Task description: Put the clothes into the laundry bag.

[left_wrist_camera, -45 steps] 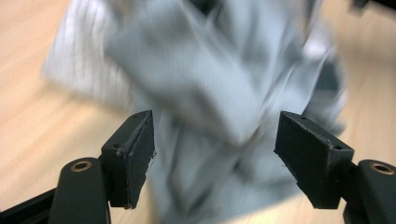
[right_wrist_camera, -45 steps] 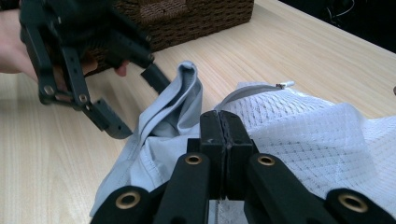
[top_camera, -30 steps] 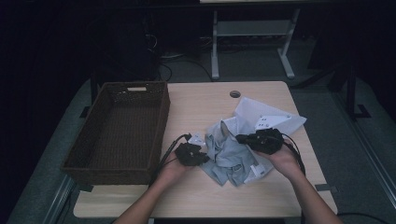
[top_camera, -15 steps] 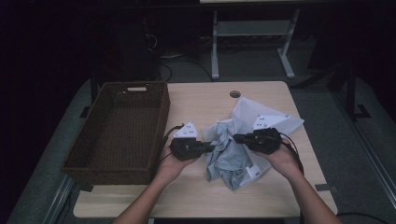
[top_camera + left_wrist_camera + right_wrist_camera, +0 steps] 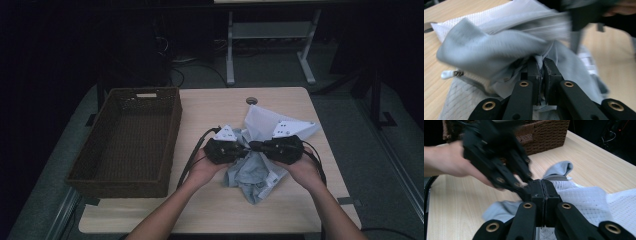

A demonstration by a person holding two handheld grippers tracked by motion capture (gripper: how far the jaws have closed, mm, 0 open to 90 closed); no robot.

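Both tools have drawn together over the bench (image 5: 210, 107), left tool (image 5: 240, 148) pinching the grey garment (image 5: 250, 172) mid-bench, right tool (image 5: 256, 146) closed, apparently on its white mesh part (image 5: 584, 195).

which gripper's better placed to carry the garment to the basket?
Left, probably. The left gripper sits nearer the wicker basket, jaws shut on the grey garment. The right gripper is farther away.

Hidden, blurred, cut off

Left gripper (image 5: 499, 167) smears with motion blur in right gripper view; right gripper (image 5: 586, 17) blurs likewise in left gripper view. Grey garment (image 5: 499, 47) hides left jaw tips. Forearms cut off at bottom edge.
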